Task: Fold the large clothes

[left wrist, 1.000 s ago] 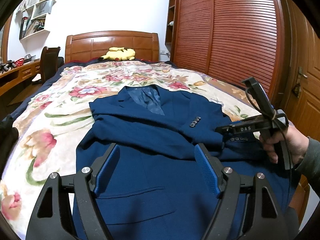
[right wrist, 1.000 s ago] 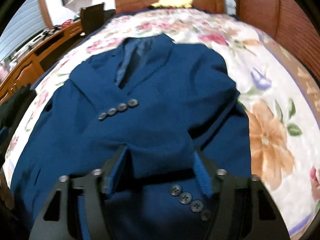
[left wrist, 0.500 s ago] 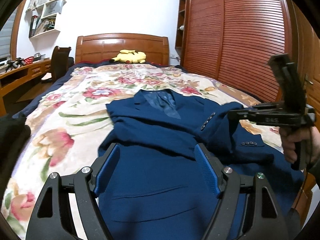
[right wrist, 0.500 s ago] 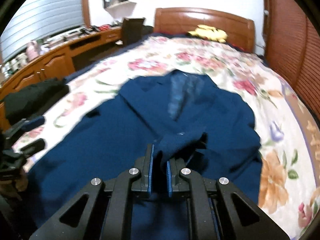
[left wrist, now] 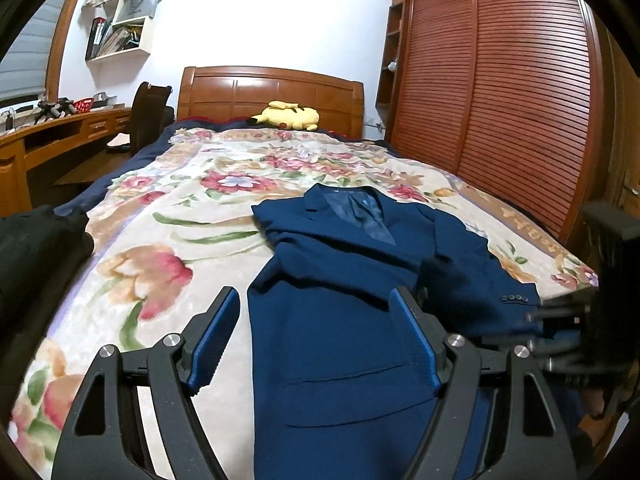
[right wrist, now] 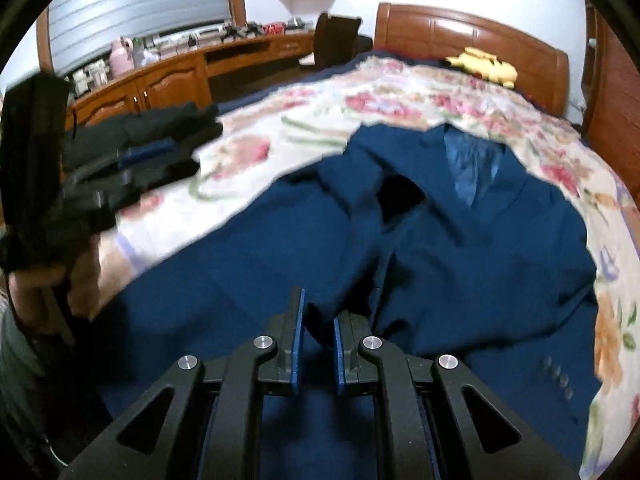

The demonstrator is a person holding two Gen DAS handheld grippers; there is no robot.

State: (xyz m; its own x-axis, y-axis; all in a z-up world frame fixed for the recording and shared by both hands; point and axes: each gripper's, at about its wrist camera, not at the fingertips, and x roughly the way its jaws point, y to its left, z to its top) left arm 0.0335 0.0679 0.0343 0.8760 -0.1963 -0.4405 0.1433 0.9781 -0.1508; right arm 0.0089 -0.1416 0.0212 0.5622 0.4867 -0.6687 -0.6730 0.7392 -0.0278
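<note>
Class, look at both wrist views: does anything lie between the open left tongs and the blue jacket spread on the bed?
Nothing visible does: the left tongs hang open directly over the blue jacket, with only floral bedspread beside it.

My claws are black with blue pads [left wrist: 416, 340]. The jacket [left wrist: 344, 320] is deep navy, its lining [right wrist: 472, 168] a paler, shinier blue, with 4 dark buttons [left wrist: 515, 298] on the cuff. The bedspread [left wrist: 168, 248] is cream with pink, red and orange flowers. The plush toy [left wrist: 290, 115] is yellow.

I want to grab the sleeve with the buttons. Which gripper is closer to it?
Right. The right gripper has the blue jacket's sleeve cloth between its jaws, which are opening. The left gripper hangs open over the jacket's front, apart from it.
</note>
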